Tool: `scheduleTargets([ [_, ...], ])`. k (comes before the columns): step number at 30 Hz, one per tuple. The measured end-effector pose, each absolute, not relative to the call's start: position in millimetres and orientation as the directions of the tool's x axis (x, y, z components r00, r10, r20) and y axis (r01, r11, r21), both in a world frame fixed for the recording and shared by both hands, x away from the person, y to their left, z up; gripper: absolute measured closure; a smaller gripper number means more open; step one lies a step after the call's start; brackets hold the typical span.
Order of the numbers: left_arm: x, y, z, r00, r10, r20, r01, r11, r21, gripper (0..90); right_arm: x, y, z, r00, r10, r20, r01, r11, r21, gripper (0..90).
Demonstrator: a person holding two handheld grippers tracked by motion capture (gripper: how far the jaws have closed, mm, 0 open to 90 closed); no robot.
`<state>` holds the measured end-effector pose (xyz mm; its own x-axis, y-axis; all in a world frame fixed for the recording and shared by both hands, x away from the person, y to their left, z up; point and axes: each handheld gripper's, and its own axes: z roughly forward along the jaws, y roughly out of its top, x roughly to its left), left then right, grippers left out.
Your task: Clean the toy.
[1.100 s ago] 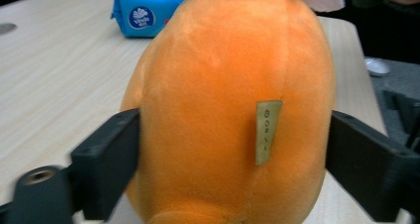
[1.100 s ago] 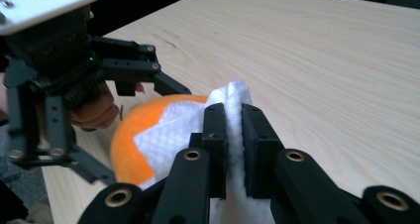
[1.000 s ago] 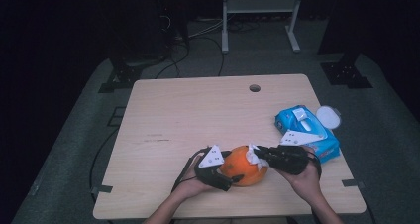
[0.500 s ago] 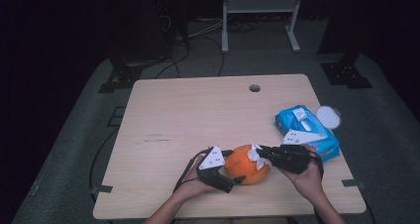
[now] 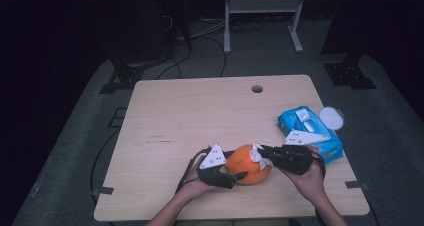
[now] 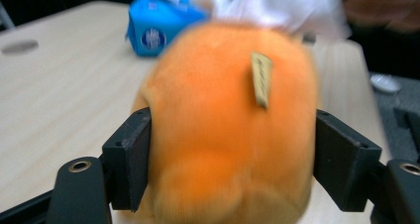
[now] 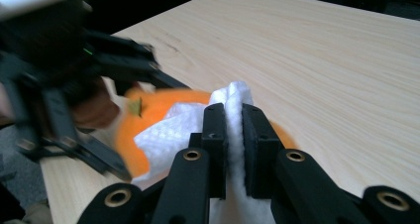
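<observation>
A round, fuzzy orange plush fruit (image 5: 247,163) is seen low in the centre of the high view, resting on the pale wooden table (image 5: 200,116) near its front edge. It is flanked by the left gripper (image 5: 235,176) from the lower left and by the right gripper (image 5: 259,153) from the right. In the left gripper view, the orange plush (image 6: 228,130) fills the middle of the frame, and both black jaws are pressed against its sides; these jaws have just been closing, with the plush between them. A small tan tag (image 6: 261,79) is seen on its upper right.

In the right gripper view, the jaws are pressed together on a crumpled white paper wipe (image 7: 233,110), which is draped over the top of the plush at the centre of the frame. The wipe (image 5: 256,153) is visible in the high view at the plush's upper right edge.

A blue pack of wipes (image 5: 310,132) is lying at the right of the table, just above the right hand (image 5: 310,178).
</observation>
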<state>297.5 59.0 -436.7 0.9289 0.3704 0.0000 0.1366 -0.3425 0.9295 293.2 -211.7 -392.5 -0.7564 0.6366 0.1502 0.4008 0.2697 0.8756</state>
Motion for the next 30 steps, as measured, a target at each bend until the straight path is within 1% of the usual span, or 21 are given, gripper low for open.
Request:
scheduleTargets([
  [3,296,64,-423,0.929,0.371,0.000,0.134,-0.334,0.933,26.9,295,-214,-394,-0.751,0.632,0.191,0.422,0.237,0.875,81.0],
  [6,296,62,-427,0.927,0.376,0.005,0.145,-0.369,0.918,27.2,293,-210,-393,-0.753,0.630,0.190,0.418,0.236,0.877,81.4],
  [7,297,59,-432,0.927,0.376,-0.012,0.165,-0.378,0.911,27.7,285,-196,-389,-0.795,0.578,0.185,0.394,0.260,0.882,81.3],
  [9,296,56,-435,0.926,0.378,-0.014,0.169,-0.381,0.909,28.0,279,-184,-388,-0.820,0.554,0.147,0.363,0.304,0.881,80.6],
  [11,296,58,-434,0.925,0.379,-0.007,0.166,-0.388,0.907,27.9,274,-175,-387,-0.823,0.564,0.068,0.320,0.361,0.876,80.5],
  [13,297,61,-435,0.923,0.383,-0.019,0.178,-0.383,0.906,28.0,277,-178,-387,-0.822,0.562,0.090,0.332,0.345,0.878,80.8],
  [15,299,63,-437,0.922,0.386,-0.029,0.189,-0.381,0.905,28.0,283,-187,-392,-0.801,0.593,0.081,0.345,0.346,0.872,80.8],
  [18,299,63,-440,0.917,0.395,-0.046,0.204,-0.369,0.907,27.9,290,-201,-401,-0.770,0.630,0.103,0.391,0.338,0.856,80.8],
  [20,299,60,-440,0.916,0.400,-0.040,0.201,-0.370,0.907,27.4,293,-206,-402,-0.755,0.644,0.125,0.413,0.319,0.853,80.8],
  [21,299,59,-441,0.914,0.404,-0.040,0.203,-0.370,0.906,26.9,291,-205,-401,-0.753,0.647,0.119,0.411,0.321,0.853,81.0],
  [24,298,59,-442,0.914,0.404,-0.043,0.204,-0.363,0.909,26.0,283,-193,-394,-0.784,0.611,0.111,0.376,0.325,0.868,80.8],
  [27,298,60,-442,0.913,0.406,-0.044,0.208,-0.369,0.906,25.1,277,-180,-391,-0.808,0.587,0.058,0.332,0.372,0.867,79.8],
  [30,298,60,-442,0.921,0.388,-0.043,0.195,-0.362,0.911,22.7,283,-186,-394,-0.801,0.594,0.078,0.353,0.364,0.862,80.4],
])
